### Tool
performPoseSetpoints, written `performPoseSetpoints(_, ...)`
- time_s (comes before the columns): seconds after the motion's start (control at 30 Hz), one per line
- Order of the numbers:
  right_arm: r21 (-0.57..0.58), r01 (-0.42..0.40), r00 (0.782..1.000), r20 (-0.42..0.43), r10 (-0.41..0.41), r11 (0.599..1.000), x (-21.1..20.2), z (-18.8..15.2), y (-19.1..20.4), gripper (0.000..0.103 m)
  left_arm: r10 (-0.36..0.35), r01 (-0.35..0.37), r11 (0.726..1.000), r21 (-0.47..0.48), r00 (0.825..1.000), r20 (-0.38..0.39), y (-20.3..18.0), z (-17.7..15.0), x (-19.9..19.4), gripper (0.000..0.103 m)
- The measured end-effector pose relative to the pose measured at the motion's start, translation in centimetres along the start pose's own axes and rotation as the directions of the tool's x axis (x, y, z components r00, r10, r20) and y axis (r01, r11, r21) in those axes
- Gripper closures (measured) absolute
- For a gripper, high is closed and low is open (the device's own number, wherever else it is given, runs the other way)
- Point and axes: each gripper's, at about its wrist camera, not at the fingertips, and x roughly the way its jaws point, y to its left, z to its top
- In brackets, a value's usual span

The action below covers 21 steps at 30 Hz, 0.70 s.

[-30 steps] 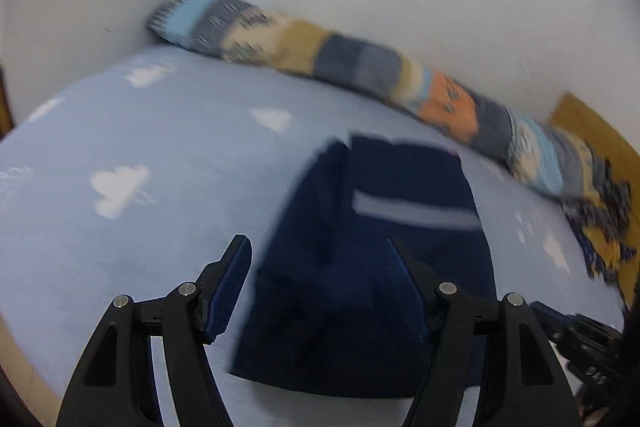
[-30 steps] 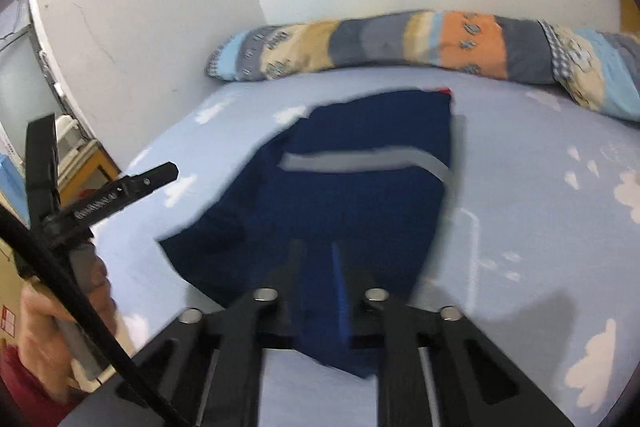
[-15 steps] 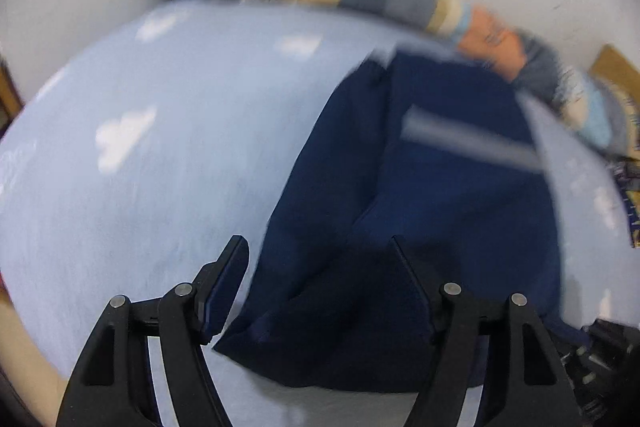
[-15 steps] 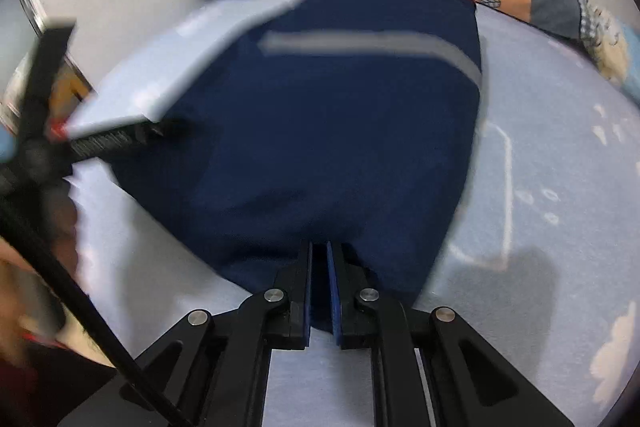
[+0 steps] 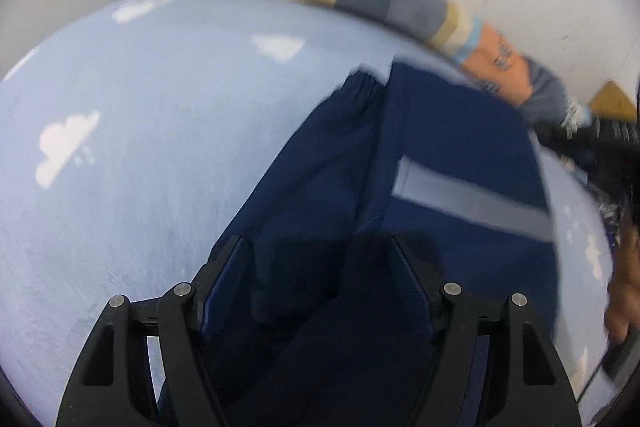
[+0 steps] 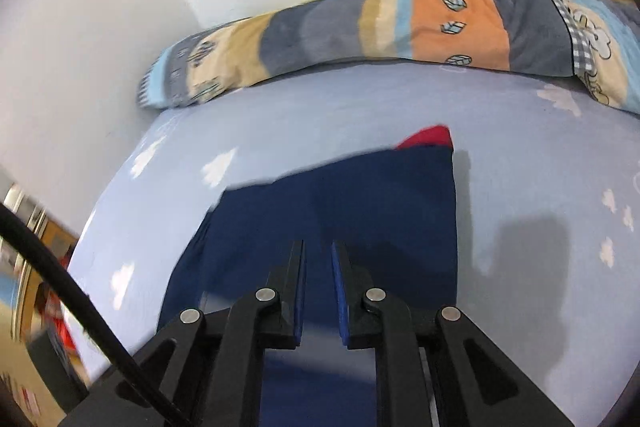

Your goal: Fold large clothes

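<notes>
- The right hand-held gripper [image 6: 319,267], clamped on the navy garment [image 6: 360,203] half a second ago, has just been opening; a narrow gap now shows between its pads.
- The garment's grey stripe [image 5: 472,203] has dropped out of the right wrist view.
- The left hand-held gripper [image 5: 320,267] has come lower over the navy cloth.

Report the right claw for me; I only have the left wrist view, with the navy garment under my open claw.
Observer: The right claw is over the near part of the navy garment. Its jaws have just been opening and stand a narrow gap apart; the pads do not look pressed on the cloth.
Operator: Give me the garment's far edge from that side.
Observer: A small red piece sticks out at the far right corner. The grey stripe that your view shows is not visible from here.
</notes>
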Motion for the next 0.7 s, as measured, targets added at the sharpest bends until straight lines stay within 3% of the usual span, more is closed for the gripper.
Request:
performPoseSetpoints(0.1,0.003,0.085,0.993,-0.082,-0.085,0.996,3.9,0.9,-0.9,0.083,0.055,-0.055,0.995,0.081,0.998,0.006,-1.2,-0.1,0.3,0.032)
performPoseSetpoints(0.17,-0.012,0.122,0.972,-0.200,-0.122,0.992,7.9,0.0,-2.3,0.083,0.079,-0.080,0.990,0.120,0.997,0.015,-1.7,-0.3,0.3,0.030)
performPoseSetpoints(0.2,-0.018,0.122,0.972,-0.200,-0.124,0.992,8.4,-0.2,-2.5,0.083,0.086,-0.087,0.987,0.133,0.996,0.018,-1.9,-0.4,0.3,0.030)
performPoseSetpoints(0.3,-0.034,0.129,0.980,-0.150,-0.132,0.991,6.8,0.3,-1.3,0.079,0.075,-0.077,0.990,0.116,0.997,0.024,-1.9,-0.1,-0.4,0.030)
performPoseSetpoints(0.37,-0.038,0.019,0.996,-0.090,-0.022,0.999,4.1,-0.4,0.5,0.079,0.056,-0.060,0.995,0.081,0.997,0.045,-1.4,0.1,-1.5,0.030)
performPoseSetpoints(0.43,-0.050,-0.082,0.992,-0.096,0.077,0.995,2.7,-2.2,2.0,0.076,0.054,-0.058,0.996,0.060,0.996,0.074,-0.9,0.0,-2.7,0.030)
performPoseSetpoints(0.53,-0.065,-0.063,0.974,-0.221,0.047,0.996,4.4,-6.0,2.5,0.073,0.104,-0.106,0.991,0.076,0.994,0.024,-0.4,0.0,-1.4,0.029)
performPoseSetpoints(0.63,-0.200,-0.017,0.980,-0.198,-0.023,0.980,2.9,-7.6,3.7,0.074,0.085,-0.085,0.992,0.090,0.996,0.006,0.1,-0.6,-1.6,0.029)
performPoseSetpoints(0.7,-0.172,-0.058,0.979,-0.205,0.022,0.983,0.6,-7.6,3.8,0.074,0.042,-0.046,0.994,0.097,0.998,0.041,0.4,-0.2,-3.3,0.029)
